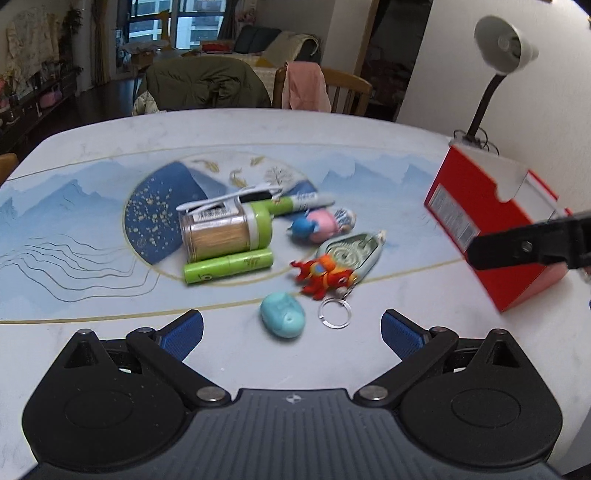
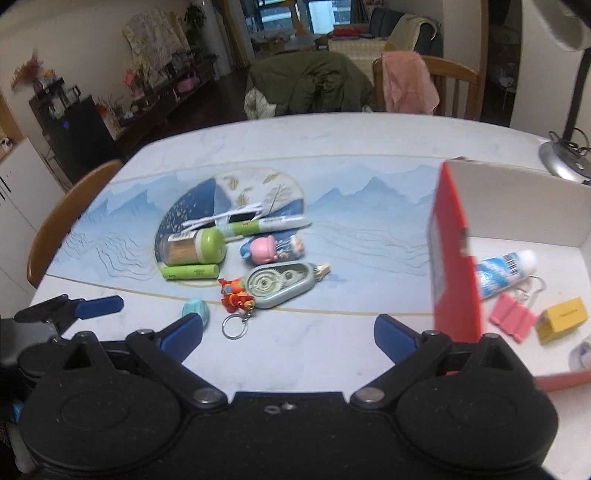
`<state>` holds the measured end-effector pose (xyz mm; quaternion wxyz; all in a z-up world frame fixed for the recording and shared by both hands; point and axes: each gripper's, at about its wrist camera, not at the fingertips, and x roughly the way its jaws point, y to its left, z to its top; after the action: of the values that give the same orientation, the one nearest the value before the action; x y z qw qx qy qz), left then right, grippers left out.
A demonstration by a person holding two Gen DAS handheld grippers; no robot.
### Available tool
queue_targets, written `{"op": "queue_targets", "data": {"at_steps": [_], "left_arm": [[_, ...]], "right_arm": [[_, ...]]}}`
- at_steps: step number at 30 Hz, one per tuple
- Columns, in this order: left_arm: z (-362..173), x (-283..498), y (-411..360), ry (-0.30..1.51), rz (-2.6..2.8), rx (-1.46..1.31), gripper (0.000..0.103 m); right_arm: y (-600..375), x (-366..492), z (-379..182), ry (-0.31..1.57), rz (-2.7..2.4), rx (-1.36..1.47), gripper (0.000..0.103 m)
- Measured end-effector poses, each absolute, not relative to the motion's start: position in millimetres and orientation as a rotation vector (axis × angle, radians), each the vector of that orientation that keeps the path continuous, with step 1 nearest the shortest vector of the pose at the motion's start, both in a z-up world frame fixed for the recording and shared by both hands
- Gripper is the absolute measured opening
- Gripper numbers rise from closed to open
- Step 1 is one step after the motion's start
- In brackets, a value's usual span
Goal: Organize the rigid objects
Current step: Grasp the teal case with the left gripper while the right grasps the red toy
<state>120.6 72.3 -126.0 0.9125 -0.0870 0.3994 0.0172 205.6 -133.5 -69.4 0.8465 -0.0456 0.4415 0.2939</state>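
Two grippers, left (image 1: 291,328) & right (image 2: 288,332), jaws apart, empty; next pick: near teal egg-shaped item (image 1: 282,314), into red box (image 2: 456,266) at right.

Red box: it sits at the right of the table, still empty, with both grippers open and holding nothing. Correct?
Not quite. The red box is not empty: the right wrist view shows a toothpaste tube, a pink clip and a small yellow box inside. The rest holds: left gripper and right gripper are open, holding nothing.

Home dining area, patterned table (image 1: 258,125), wooden chairs (image 2: 454,79), sofa (image 1: 258,38), plants (image 2: 195,16)
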Motion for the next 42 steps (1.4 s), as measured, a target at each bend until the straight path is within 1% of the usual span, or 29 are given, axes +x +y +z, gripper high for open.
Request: {"op": "queue_targets", "data": {"at_steps": [5, 7, 9, 11, 13, 14, 18, 19, 20, 21, 23, 24, 28, 29, 31, 33, 35, 37, 39, 42], "left_arm": [[-143.2, 129.2, 80.4, 0.826, 0.045, -0.166, 0.103], [-146.5, 131.6, 80.5, 0.810, 0.058, -0.141, 0.103], [-150.7, 134.4, 80.7, 0.801, 0.063, -0.122, 0.103], [-155.4, 137.7, 81.4, 0.797, 0.064, -0.109, 0.103], [-159.0, 140.0, 81.6, 0.796, 0.069, -0.102, 0.103], [-160.0, 140.8, 81.5, 0.794, 0.070, -0.099, 0.103], [-161.9, 142.7, 80.2, 0.777, 0.056, -0.082, 0.102], [-162.5, 143.2, 80.0, 0.773, 0.051, -0.081, 0.102], [-162.8, 143.3, 79.7, 0.770, 0.046, -0.079, 0.099], [-163.3, 143.5, 79.4, 0.769, 0.041, -0.077, 0.093], [-164.6, 144.2, 79.2, 0.773, 0.035, -0.077, 0.085], [-165.5, 144.5, 79.0, 0.776, 0.036, -0.077, 0.081], [-169.0, 144.3, 77.6, 0.777, 0.025, -0.073, 0.069], [-169.6, 144.4, 77.2, 0.777, 0.022, -0.070, 0.065], [-171.1, 144.6, 77.4, 0.779, 0.024, -0.069, 0.062], [-171.2, 143.5, 77.5, 0.775, 0.025, -0.067, 0.057], [-170.8, 142.3, 77.7, 0.774, 0.025, -0.068, 0.057], [-170.5, 140.7, 78.8, 0.769, 0.023, -0.082, 0.054], [-170.4, 139.6, 78.0, 0.768, 0.030, -0.071, 0.044], [-170.2, 138.4, 78.9, 0.766, 0.034, -0.067, 0.038]], "right_arm": [[-103.8, 213.7, -88.9, 0.978, 0.619, -0.139, 0.094], [-91.4, 215.5, -94.4, 0.982, 0.632, -0.164, 0.090], [-78.6, 218.4, -99.3, 0.988, 0.631, -0.197, 0.090], [-66.8, 221.5, -103.7, 0.989, 0.637, -0.231, 0.086], [-55.6, 224.1, -108.7, 0.992, 0.640, -0.272, 0.084], [-51.4, 225.8, -110.7, 0.993, 0.640, -0.287, 0.081], [-36.9, 231.5, -119.4, 1.007, 0.649, -0.333, 0.076], [-33.4, 232.3, -121.5, 1.010, 0.654, -0.347, 0.072], [-30.5, 232.8, -123.2, 1.012, 0.660, -0.358, 0.069], [-27.9, 232.9, -124.8, 1.013, 0.662, -0.369, 0.068], [-21.8, 233.4, -128.3, 1.019, 0.674, -0.389, 0.062], [-19.2, 233.4, -129.4, 1.019, 0.674, -0.400, 0.061], [-10.4, 233.3, -132.2, 1.011, 0.674, -0.442, 0.054], [-8.7, 233.3, -132.9, 1.010, 0.674, -0.451, 0.052], [-4.5, 232.4, -134.4, 1.003, 0.672, -0.473, 0.050], [-0.7, 231.1, -135.0, 0.994, 0.671, -0.496, 0.049], [3.3, 230.0, -135.7, 0.986, 0.668, -0.520, 0.048], [7.3, 228.0, -136.0, 0.978, 0.660, -0.542, 0.046], [12.0, 224.1, -137.0, 0.961, 0.646, -0.581, 0.041], [17.1, 220.3, -137.4, 0.942, 0.630, -0.622, 0.033]]}}
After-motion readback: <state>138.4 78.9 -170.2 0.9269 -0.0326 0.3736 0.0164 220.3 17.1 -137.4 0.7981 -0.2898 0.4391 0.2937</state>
